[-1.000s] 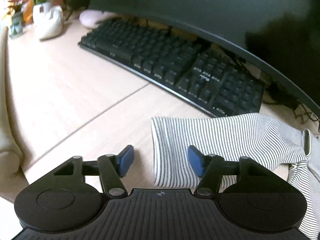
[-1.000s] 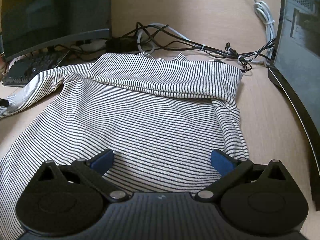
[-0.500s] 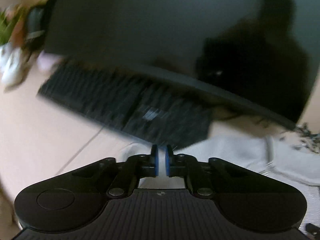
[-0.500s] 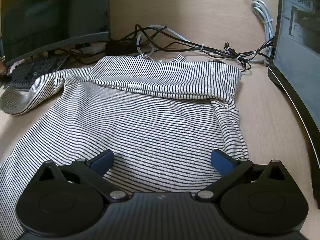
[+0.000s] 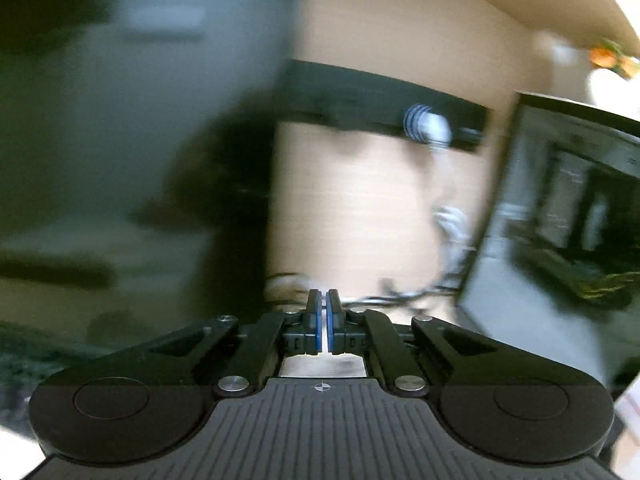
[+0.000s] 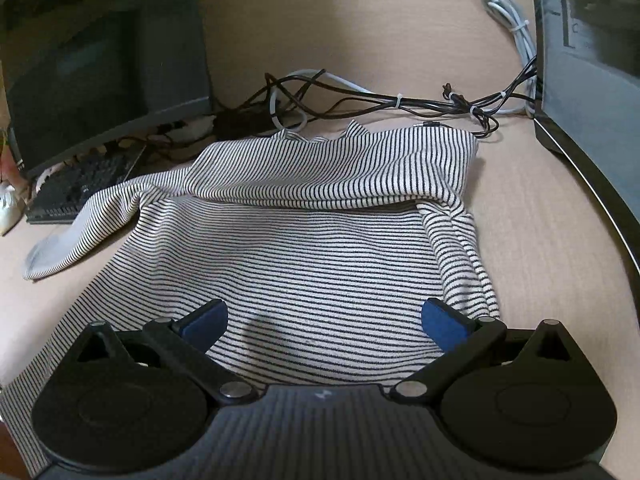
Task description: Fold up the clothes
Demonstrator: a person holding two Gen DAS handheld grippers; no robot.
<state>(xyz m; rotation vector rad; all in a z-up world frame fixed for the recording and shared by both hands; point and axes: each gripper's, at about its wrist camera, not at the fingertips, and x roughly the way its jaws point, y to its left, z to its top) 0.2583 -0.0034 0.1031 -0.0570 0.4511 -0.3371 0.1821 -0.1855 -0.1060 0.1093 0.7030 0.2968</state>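
on the desk (image 6: 540, 208) you've got one striped shirt (image 6: 320, 248); right gripper (image 6: 324, 318) spread wide above it, left gripper (image 5: 323, 322) pinched together, contents unclear.

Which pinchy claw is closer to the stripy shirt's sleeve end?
Left, probably. The left gripper is pinched on something pale, likely the sleeve end. The right gripper is open over the shirt body, away from that sleeve.

No legible text or labels.
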